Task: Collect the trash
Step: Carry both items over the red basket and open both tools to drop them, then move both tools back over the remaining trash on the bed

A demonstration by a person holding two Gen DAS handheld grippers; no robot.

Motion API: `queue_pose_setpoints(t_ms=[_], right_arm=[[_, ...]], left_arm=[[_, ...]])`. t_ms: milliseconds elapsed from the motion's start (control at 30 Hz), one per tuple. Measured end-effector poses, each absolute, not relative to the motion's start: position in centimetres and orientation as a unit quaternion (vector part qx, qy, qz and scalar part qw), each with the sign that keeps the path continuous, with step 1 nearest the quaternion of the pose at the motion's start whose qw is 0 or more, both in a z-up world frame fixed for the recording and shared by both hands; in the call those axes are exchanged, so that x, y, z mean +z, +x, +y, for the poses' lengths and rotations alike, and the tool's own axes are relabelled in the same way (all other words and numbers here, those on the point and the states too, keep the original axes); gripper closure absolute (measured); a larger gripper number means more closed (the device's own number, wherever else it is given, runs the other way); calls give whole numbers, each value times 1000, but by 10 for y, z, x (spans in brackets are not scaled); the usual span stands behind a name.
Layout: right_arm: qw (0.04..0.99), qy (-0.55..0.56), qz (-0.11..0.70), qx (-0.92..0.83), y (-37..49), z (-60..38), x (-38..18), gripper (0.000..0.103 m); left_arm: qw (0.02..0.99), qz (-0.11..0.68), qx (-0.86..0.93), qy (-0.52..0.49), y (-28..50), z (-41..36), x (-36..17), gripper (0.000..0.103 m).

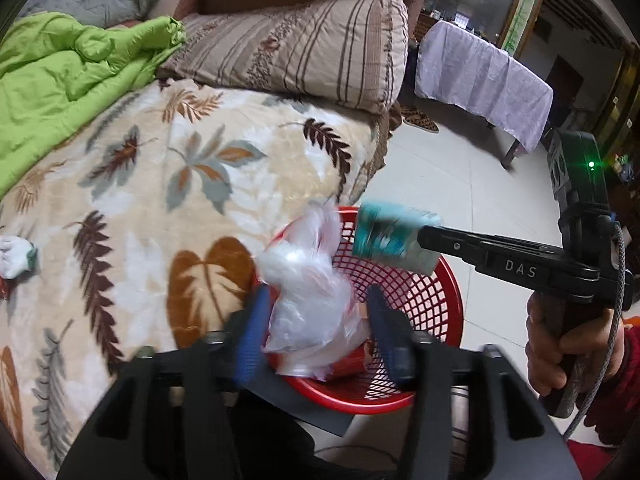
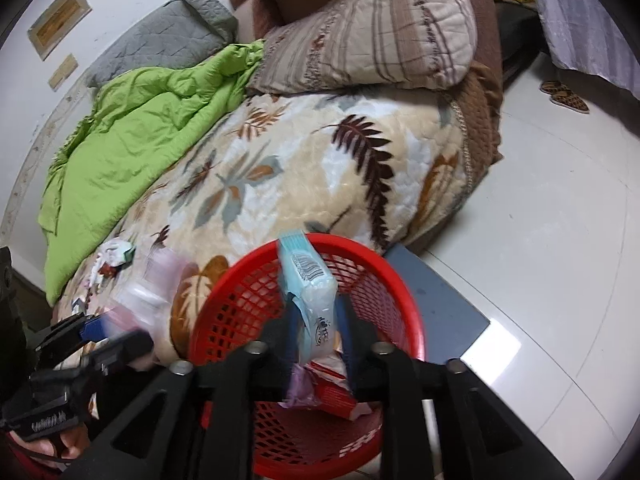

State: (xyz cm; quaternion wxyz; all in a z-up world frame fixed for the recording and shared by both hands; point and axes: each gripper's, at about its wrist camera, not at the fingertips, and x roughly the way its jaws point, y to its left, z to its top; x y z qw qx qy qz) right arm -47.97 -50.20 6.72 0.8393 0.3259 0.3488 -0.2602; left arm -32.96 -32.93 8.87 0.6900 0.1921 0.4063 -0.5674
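Dropping both pieces over the red basket [image 1: 432,292]. Left gripper [image 1: 320,320] fingers spread, clear plastic bag [image 1: 308,300] loose between them. Right gripper [image 2: 318,328] parted, tissue pack [image 2: 308,280] between. Keep both centred above the rim; more scraps [image 2: 112,258] wait on the bed.

plastic bag [image 1: 304,300] motion-blurred, basket [image 1: 436,300] floor mostly hidden

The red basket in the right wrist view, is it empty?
No, the red basket already holds a red and white wrapper and some purple scrap at its bottom.
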Motion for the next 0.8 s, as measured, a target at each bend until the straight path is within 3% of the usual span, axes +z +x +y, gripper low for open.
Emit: queue_pose_setpoints(t_ms=[33, 267, 600, 733, 800], right_arm=[[840, 326, 346, -263, -481, -503, 68, 70], [848, 323, 337, -253, -472, -500, 76, 69], [877, 290, 352, -152, -402, -448, 81, 67], [884, 270, 362, -122, -373, -426, 81, 55], [888, 259, 365, -107, -357, -414, 82, 54]], left_arm=[[688, 407, -570, 190, -331, -328, 88, 48], [707, 399, -557, 176, -320, -312, 98, 42], [765, 389, -491, 150, -276, -258, 110, 40], [787, 400, -453, 124, -248, -227, 111, 40], [796, 403, -437, 116, -236, -214, 110, 40]])
